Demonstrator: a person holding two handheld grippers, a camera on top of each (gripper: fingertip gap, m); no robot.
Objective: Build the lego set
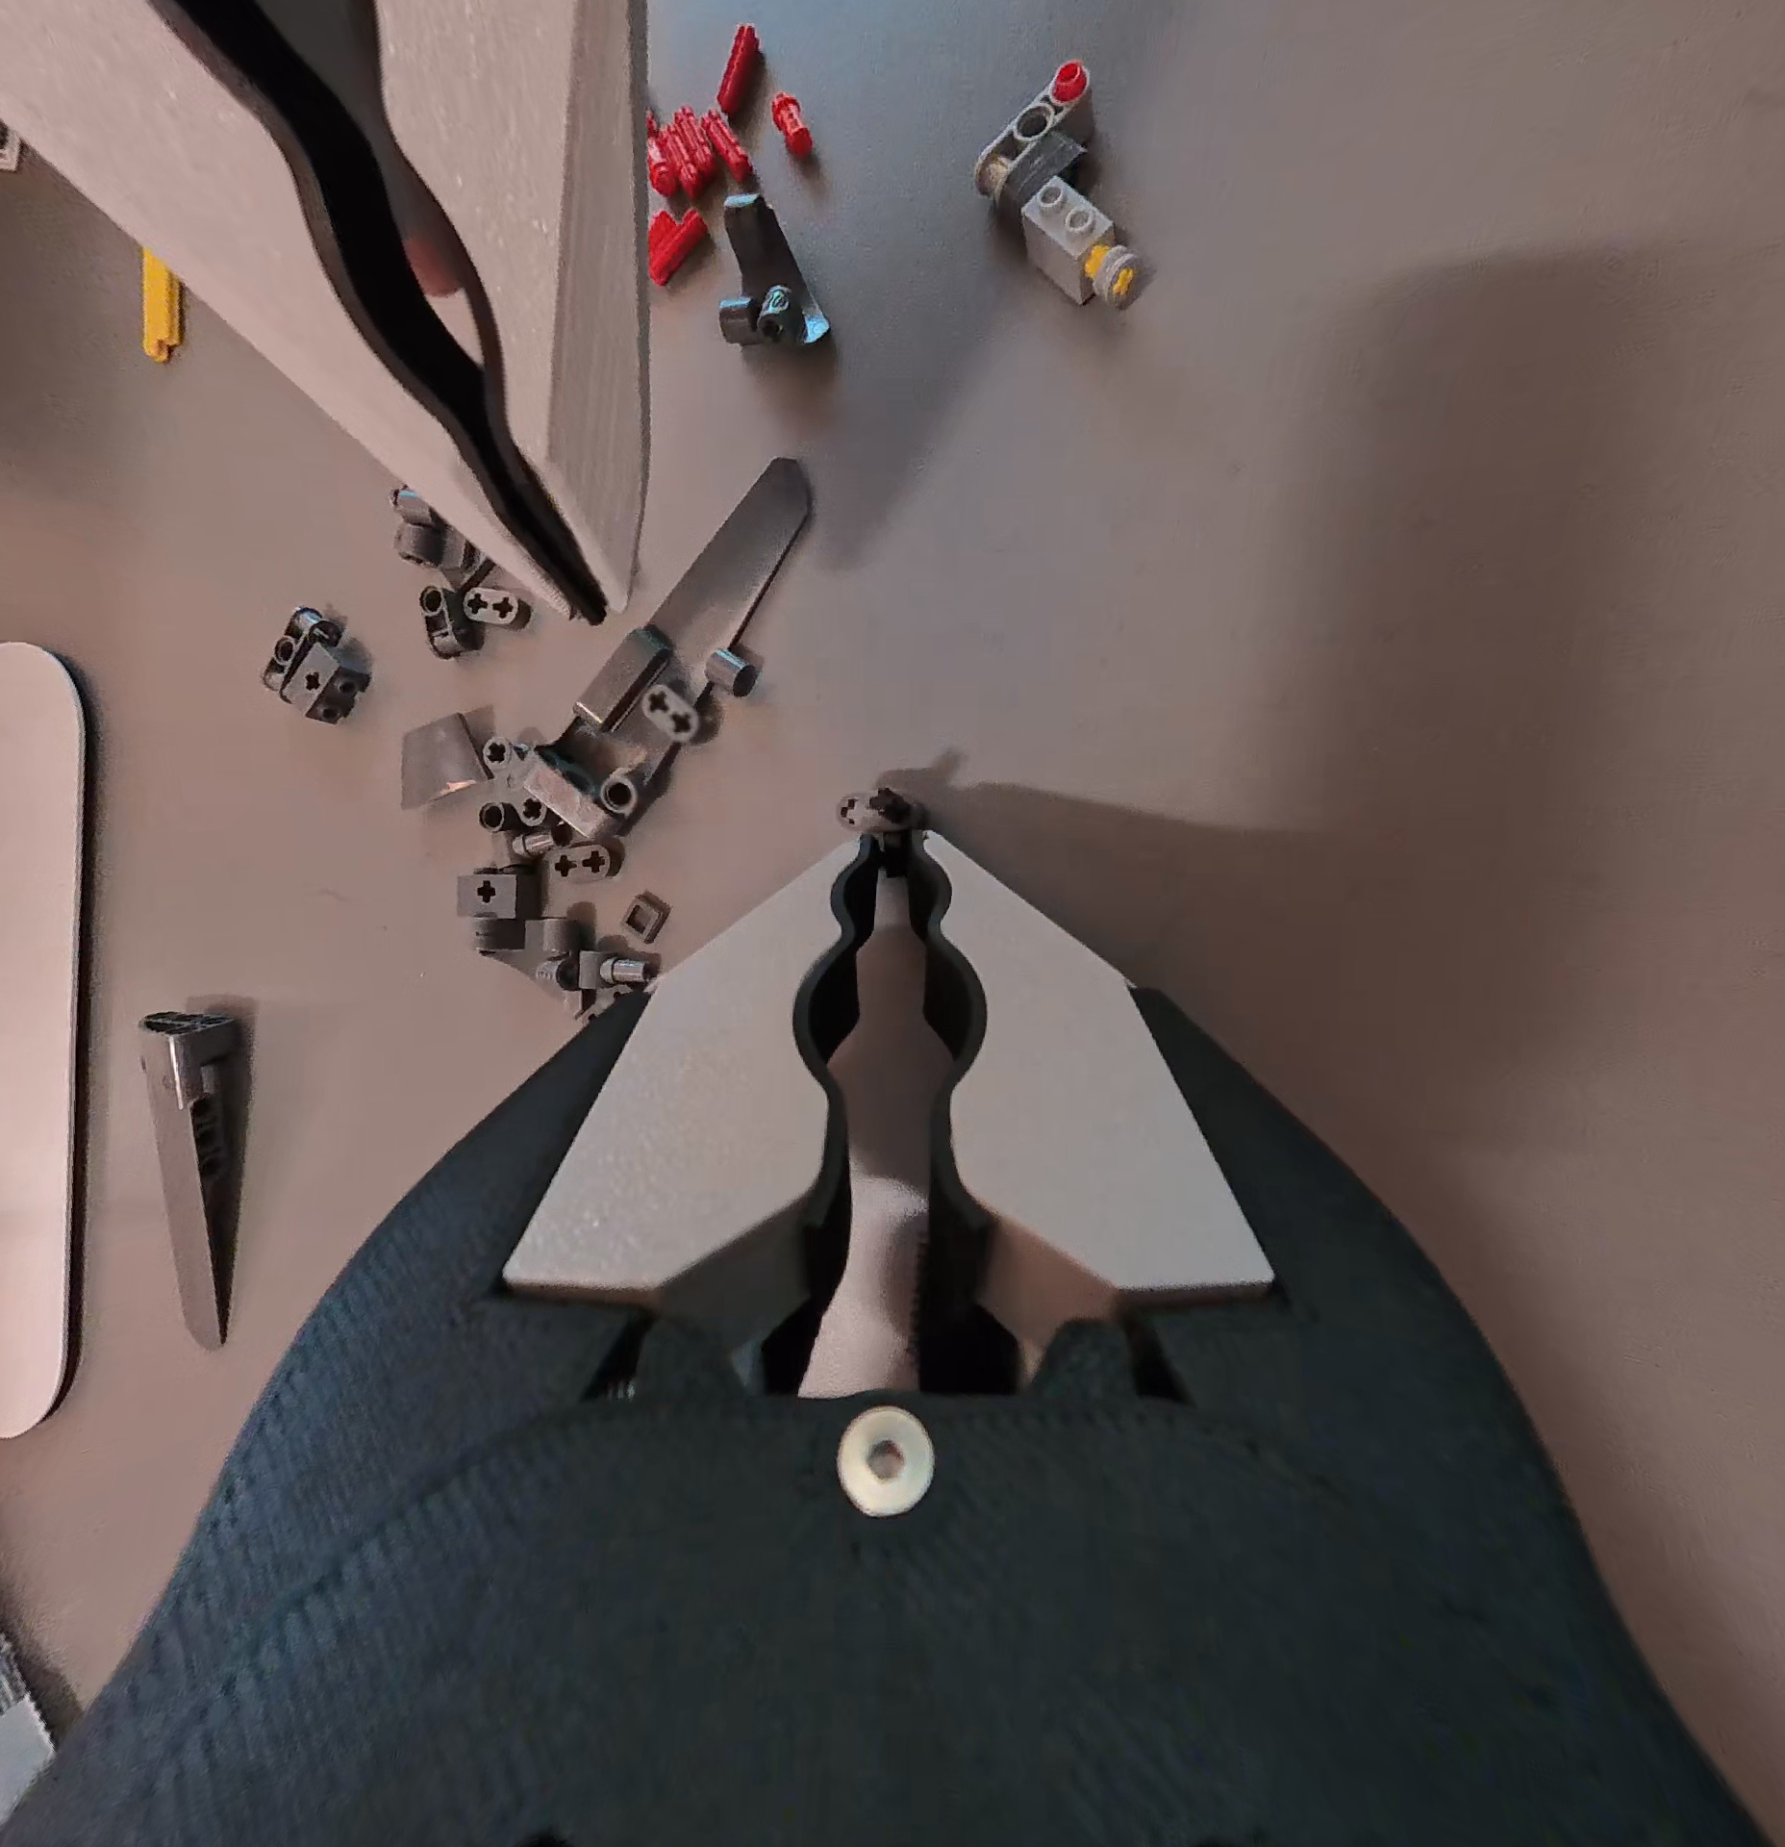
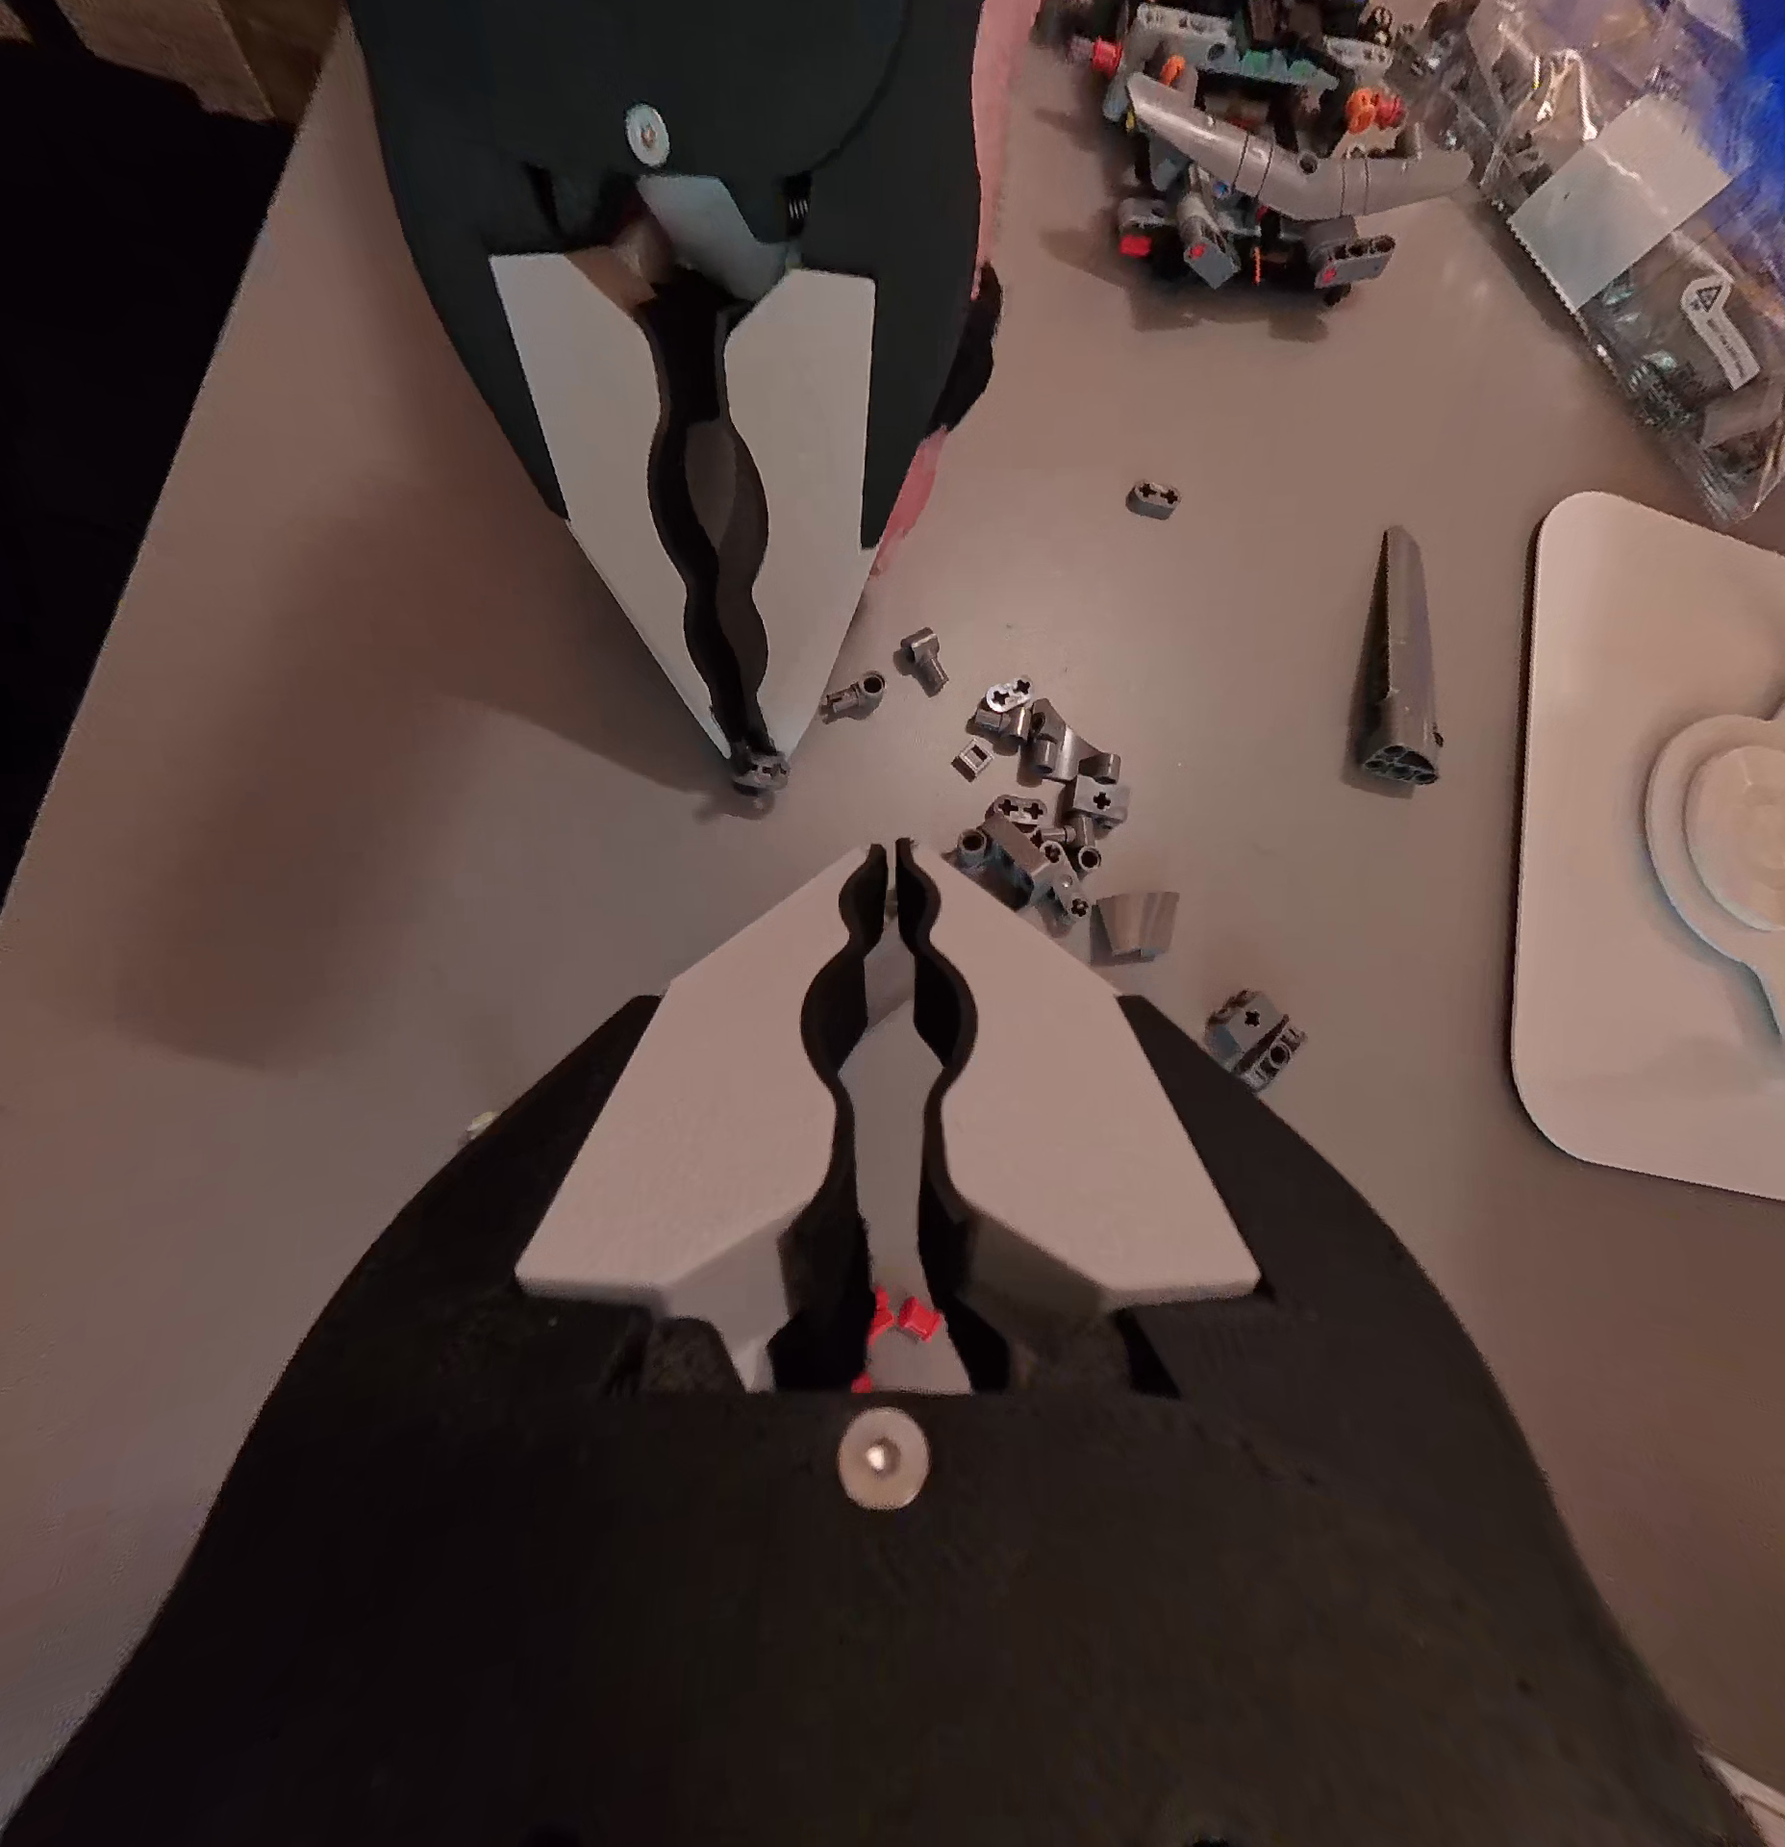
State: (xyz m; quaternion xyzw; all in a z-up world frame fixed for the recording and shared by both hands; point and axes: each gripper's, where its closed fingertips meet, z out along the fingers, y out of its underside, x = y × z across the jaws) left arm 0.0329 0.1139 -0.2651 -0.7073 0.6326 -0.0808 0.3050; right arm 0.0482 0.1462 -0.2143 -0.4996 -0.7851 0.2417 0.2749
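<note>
Writing shows only on a plastic bag [image 2: 1668, 250], too small to read. Left tool [image 1: 887, 850] points down, pinching a small grey connector piece [image 1: 874, 808] just above the counter [image 1: 1268, 600]; right tool [image 2: 891, 850], clenched bare, tilts beside scattered grey pieces [image 2: 1048, 810].

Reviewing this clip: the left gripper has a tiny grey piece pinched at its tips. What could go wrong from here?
1. The left gripper pinches the small grey connector only at its very tips, so the piece could twist or pop out.
2. The right gripper, its tips nearly together with nothing visible between them, sits beside the loose grey pile; a sideways move might scatter it.
3. The two grippers point at each other, so their tips could collide.
</note>
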